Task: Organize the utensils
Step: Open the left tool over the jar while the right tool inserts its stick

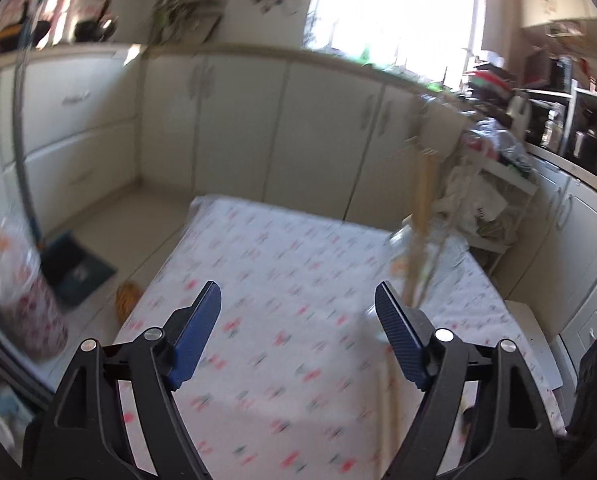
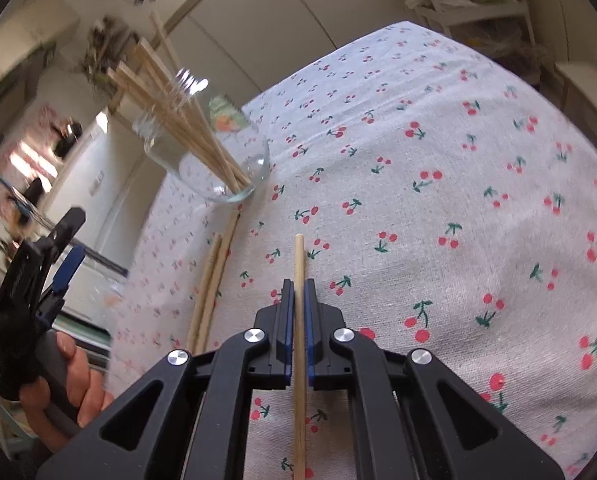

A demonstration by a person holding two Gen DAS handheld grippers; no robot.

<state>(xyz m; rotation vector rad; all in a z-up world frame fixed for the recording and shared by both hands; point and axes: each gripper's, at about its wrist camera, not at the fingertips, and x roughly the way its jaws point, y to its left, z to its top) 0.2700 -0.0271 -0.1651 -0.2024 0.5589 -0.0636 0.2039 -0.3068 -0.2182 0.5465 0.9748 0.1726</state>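
While many sticks (image 2: 170, 108) stand in the jar (image 2: 206, 152), the right gripper (image 2: 298, 292) pinches one stick (image 2: 299, 320); two sticks (image 2: 212, 280) wait on the table (image 2: 438, 160), and the left gripper (image 1: 298, 312) gapes wide and empty.

Daylight floods in from a blown-out window (image 1: 394, 4) at one o'clock in the left wrist view, which is motion-smeared throughout. The right wrist view is sharper, blurring toward ten o'clock; fisheye bending and dark corners mark both.
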